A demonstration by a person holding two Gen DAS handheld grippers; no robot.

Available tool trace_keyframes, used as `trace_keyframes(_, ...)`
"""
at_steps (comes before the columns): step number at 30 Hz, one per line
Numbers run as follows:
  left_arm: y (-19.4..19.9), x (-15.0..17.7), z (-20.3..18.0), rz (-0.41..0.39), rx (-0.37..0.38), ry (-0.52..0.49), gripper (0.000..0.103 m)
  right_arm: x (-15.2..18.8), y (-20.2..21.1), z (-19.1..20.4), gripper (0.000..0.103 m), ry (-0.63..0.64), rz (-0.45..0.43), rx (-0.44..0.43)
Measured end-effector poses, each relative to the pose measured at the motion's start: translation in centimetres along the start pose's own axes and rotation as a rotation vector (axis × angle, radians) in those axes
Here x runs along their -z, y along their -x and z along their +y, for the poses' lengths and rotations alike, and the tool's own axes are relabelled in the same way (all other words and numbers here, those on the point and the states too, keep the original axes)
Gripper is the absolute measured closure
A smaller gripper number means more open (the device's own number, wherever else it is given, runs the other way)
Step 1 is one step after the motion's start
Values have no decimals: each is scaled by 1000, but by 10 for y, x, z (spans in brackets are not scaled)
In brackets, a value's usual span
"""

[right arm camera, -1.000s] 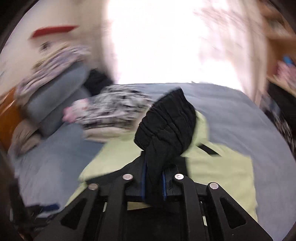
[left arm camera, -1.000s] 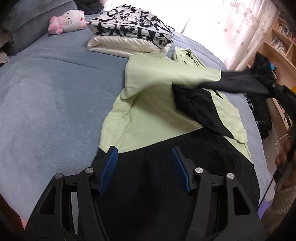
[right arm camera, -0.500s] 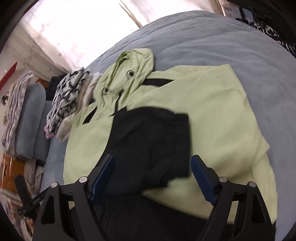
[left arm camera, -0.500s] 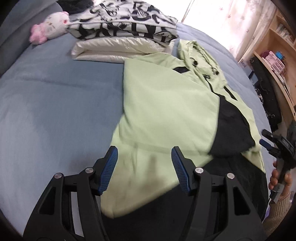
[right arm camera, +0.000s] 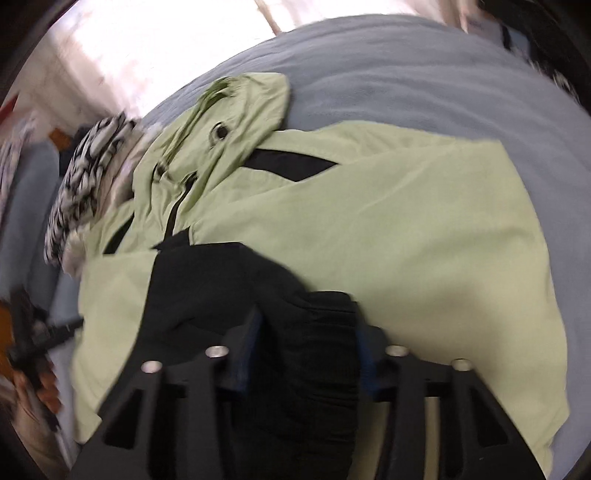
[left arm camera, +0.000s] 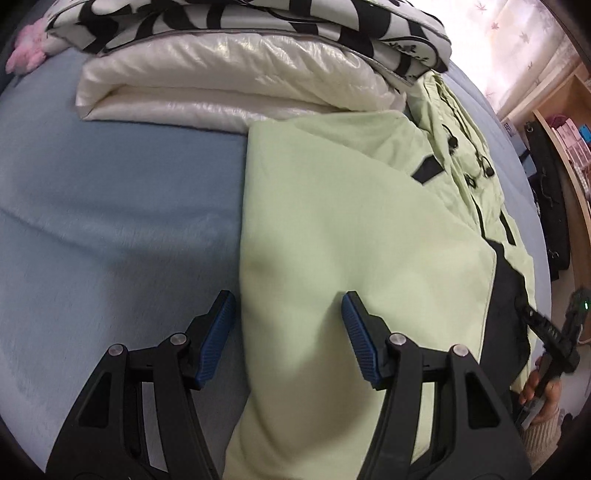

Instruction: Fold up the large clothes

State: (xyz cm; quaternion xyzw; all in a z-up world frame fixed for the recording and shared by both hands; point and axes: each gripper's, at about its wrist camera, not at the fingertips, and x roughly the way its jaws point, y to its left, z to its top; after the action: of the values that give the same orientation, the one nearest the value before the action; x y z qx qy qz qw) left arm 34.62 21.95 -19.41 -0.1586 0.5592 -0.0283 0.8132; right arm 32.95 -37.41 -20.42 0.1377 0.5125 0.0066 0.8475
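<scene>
While the light green and black hooded jacket (left arm camera: 362, 229) is lying flat on the blue-grey bed cover (left arm camera: 110, 221), with its hood toward the window and a sleeve folded across its front, both tools are coming at it from the hem end, probably because that is the free edge needed for the next fold.

The left gripper (left arm camera: 288, 325) is hanging released over the jacket's left side fold, one blue pad off the cloth over the bed cover and the other over the green panel, so it is straddling that edge without gripping anything.

The right gripper (right arm camera: 306, 354) is closing its jaws around the black ribbed cuff (right arm camera: 317, 332) of the folded-in sleeve; the cuff is sitting between the pads, though motion blur is keeping me from saying whether they are pressing on it yet. I judge it is taking the cuff to straighten the sleeve within the jacket's outline.

Behind the collar, a folded cream quilt (left arm camera: 229, 81) with a black-and-white patterned garment (left arm camera: 258, 14) on top is sitting just beside the jacket.

No brand, label or readable writing is showing on the jacket or the stack.
</scene>
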Motion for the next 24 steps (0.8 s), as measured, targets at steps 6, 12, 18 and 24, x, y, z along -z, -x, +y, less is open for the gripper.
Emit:
trace_keyframes(6, 17, -2, -18, -213, -135, -32, 103, -11, 29, 41, 70, 128, -194, 42)
trace_keyframes(12, 7, 10, -19, -357, -254, -31, 103, -24, -15, 59, 70, 144, -149, 168)
trace_keyframes(18, 9, 7, -20, -313, -279, -54, 102, -22, 3, 58, 50, 78, -140, 201)
trace_keyframes(24, 57, 19, -10, -313, -287, -12, 101, -8, 63, 68, 29, 118, -265, 175)
